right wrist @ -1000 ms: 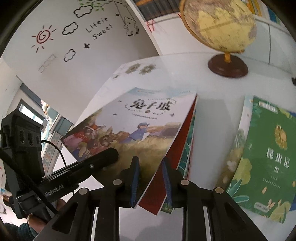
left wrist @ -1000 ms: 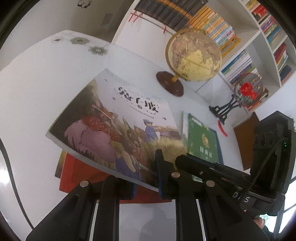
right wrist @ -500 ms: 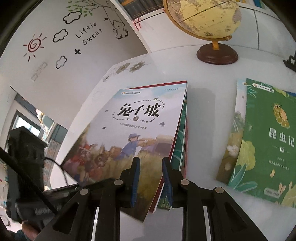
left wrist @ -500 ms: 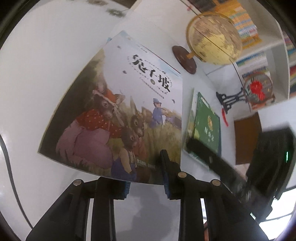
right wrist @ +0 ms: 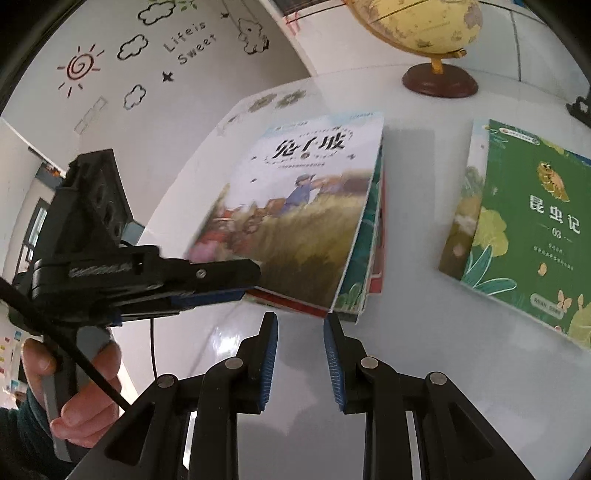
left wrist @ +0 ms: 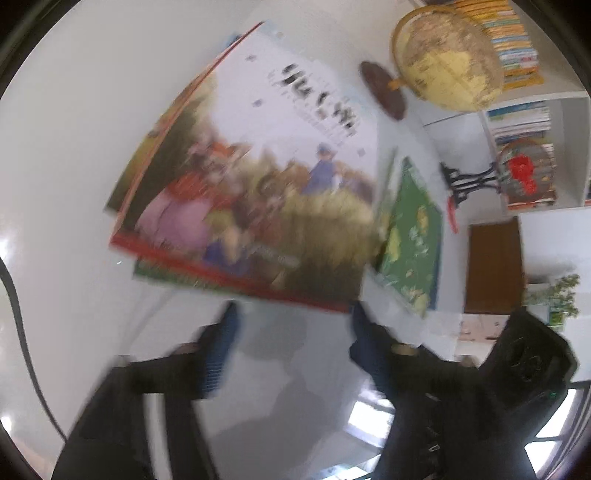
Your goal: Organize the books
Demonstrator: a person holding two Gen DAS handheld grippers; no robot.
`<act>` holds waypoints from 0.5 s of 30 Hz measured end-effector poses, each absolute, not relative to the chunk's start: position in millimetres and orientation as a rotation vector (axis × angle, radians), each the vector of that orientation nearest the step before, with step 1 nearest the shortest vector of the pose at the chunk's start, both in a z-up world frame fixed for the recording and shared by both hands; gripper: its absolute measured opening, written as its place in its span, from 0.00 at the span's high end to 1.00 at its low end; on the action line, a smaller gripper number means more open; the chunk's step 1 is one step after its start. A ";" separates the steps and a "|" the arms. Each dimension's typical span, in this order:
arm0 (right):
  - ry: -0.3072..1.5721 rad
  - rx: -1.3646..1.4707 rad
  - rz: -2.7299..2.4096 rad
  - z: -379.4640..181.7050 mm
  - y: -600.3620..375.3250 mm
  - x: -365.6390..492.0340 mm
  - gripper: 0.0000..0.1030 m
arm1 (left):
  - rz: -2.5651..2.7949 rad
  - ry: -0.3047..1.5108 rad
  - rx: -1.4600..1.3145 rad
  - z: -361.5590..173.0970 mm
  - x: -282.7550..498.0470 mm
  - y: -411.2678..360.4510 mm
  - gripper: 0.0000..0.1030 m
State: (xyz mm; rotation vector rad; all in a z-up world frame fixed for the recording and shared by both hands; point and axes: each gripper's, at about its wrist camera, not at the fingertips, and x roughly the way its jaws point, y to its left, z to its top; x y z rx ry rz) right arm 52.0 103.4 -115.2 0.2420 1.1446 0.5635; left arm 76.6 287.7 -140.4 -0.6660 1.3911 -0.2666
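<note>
I had my left gripper [left wrist: 291,314] pointed down at the white table [right wrist: 417,325], and its jaws were opening, with nothing between them; the near edge of the rabbit book [right wrist: 310,218] sat just beyond the fingertips. That book lay flat on top of a small stack, over a red book [left wrist: 207,264] and a green-edged book [right wrist: 364,258] whose edges stuck out from under it. Its long side ran away from me, from the near edge of the table toward the far wall, with the title at the far end and the picture of rabbits and a figure in blue at the near end. From my right wrist I could read three large Chinese characters on its cover, 兔子坡; the left view was too blurred for any writing. My right gripper [right wrist: 300,325] hovered just short of the stack's near right corner, its jaws only a little apart and gripping nothing. To the right, well apart from the stack, lay a green book [right wrist: 528,225], also lengthwise away from me, marked 昆虫记 and 03, resting on another book beneath it. A globe [right wrist: 417,22] on a brown base stood at the far side of the table. The wall on the left carried a sun, clouds and the words "Life is Sweet" [right wrist: 188,40]. My hand [right wrist: 81,402] held the left gripper's handle at the near left.
</note>
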 end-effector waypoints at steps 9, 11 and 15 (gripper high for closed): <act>1.204 0.204 0.590 -124.4 124.9 47.8 0.76 | -0.328 1.425 -0.655 -147.0 63.3 286.9 0.29; 1.209 0.186 0.578 -124.5 124.2 45.4 0.76 | -0.358 1.436 -0.620 -146.6 58.8 278.3 0.29; 1.208 0.176 0.543 -121.4 110.4 40.0 0.76 | -0.433 1.431 -0.527 -142.8 46.6 253.9 0.29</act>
